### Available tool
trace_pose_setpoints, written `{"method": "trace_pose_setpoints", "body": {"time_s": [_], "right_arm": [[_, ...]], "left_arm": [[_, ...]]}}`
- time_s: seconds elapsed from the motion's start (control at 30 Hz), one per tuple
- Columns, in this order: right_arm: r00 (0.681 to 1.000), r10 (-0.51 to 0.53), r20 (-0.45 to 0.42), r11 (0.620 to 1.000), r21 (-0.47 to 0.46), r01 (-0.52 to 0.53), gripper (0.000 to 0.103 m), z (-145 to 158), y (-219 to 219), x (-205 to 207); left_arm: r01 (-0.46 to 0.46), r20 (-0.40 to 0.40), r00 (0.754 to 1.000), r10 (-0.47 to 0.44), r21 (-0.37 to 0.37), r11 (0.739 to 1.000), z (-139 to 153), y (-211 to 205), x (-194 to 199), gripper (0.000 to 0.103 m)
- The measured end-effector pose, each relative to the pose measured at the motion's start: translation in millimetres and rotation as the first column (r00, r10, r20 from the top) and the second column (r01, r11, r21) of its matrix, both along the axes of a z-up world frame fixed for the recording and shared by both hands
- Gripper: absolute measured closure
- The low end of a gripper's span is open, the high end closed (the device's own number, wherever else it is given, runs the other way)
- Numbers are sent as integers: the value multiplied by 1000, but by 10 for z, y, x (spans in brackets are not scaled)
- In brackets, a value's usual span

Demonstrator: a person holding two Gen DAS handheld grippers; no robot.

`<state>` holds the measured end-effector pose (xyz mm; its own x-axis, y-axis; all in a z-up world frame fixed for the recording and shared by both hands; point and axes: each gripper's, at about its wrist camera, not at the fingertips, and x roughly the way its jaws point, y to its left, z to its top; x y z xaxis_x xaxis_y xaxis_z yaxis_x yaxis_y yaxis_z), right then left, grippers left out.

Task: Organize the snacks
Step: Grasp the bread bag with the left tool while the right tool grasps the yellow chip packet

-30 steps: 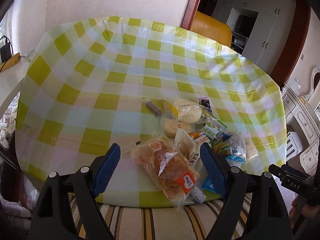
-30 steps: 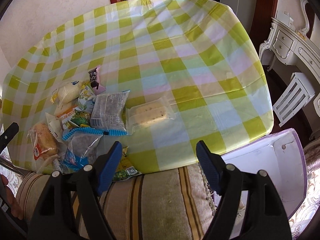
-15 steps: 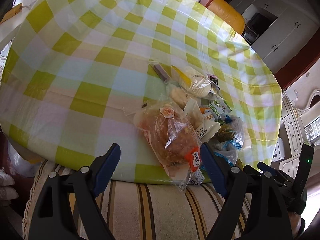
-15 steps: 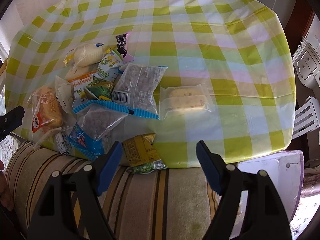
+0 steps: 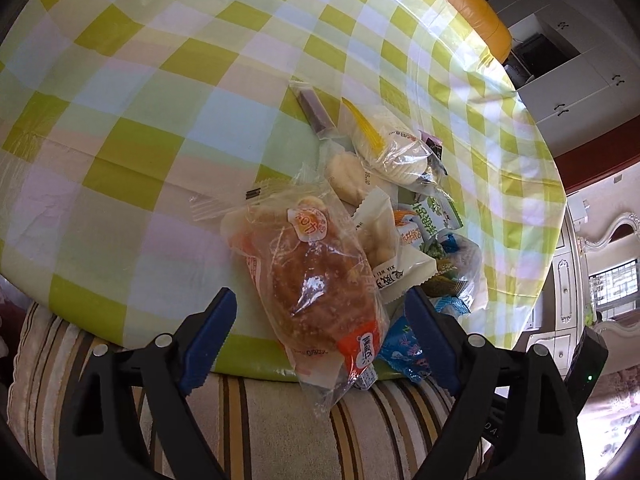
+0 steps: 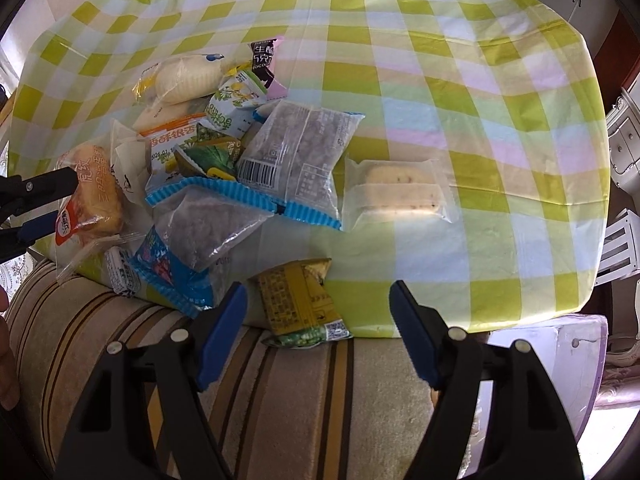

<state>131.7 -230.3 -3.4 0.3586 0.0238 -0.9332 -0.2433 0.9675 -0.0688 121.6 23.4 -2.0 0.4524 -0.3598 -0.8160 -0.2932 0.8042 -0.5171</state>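
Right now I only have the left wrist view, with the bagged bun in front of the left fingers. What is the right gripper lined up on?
Observer: The right gripper hangs over a yellow packet that overhangs the near table edge. Its jaws are closing, but the pads are not on it.
Reviewer: Is anything outside the pile?
Observer: A clear-wrapped pale cake lies flat just right of the pile on the checked tablecloth, with nothing on top of it.
Reviewer: Is there a container nearby?
Observer: A pale, purple-rimmed tray or box sits beside the table's near right corner. I cannot tell which it is.
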Motion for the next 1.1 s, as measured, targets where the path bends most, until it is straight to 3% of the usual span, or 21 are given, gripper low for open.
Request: {"method": "trace_pose_setpoints", "body": {"time_s": [0.3, 0.43, 0.63, 0.87, 1.1], "right_arm": [[999, 19, -40, 1000, -2, -19, 46, -100, 45, 29], [998, 20, -59, 1000, 3, -20, 53, -143, 47, 33], [997, 21, -76, 1000, 7, -20, 59, -176, 49, 44], [997, 19, -70, 1000, 5, -19, 66, -168, 49, 31], [999, -11, -45, 1000, 14, 11, 69, -95, -10, 16]], "left_arm": [[-6, -18, 1000, 6, 8, 1000, -56, -17, 106, 22], [2, -36, 999, -2, 22, 1000, -97, -50, 126, 32], [35, -52, 998, -33, 42, 998, -139, -98, 162, 33], [61, -44, 997, -57, 102, 993, -101, -142, 187, 50], [60, -19, 998, -58, 150, 987, -36, -148, 148, 56]]}}
